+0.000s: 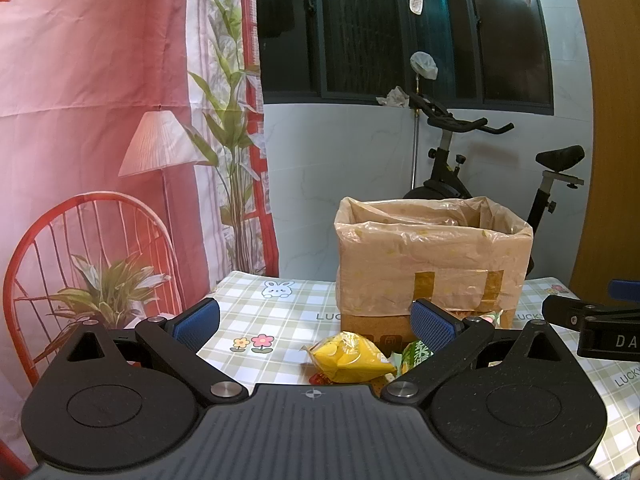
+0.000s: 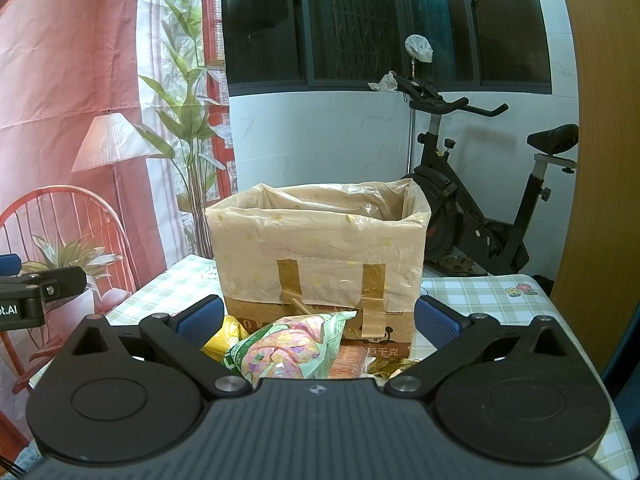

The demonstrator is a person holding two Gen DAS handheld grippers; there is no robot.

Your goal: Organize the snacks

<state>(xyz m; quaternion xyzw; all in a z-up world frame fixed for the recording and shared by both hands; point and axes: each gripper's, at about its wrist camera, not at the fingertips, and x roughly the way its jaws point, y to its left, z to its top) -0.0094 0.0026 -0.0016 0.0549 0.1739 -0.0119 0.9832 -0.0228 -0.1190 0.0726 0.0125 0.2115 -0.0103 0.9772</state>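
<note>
On the checked tablecloth [image 2: 480, 292], soft, light, crinkly snack packets [image 2: 296, 344] lie before the bag-lined cardboard box [image 2: 320, 256], probably best pinched mid-body; left gripper [image 1: 316, 320] and right gripper [image 2: 318, 320] gape wide, empty.

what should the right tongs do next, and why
Probably ease the right tongs forward and down around the green and pink snack bag. Both tongs are open and empty, and that bag lies right between the right pads, in front of the lined cardboard box, so it looks like the nearest pick. The yellow packet sits nearer the left tongs.
</note>
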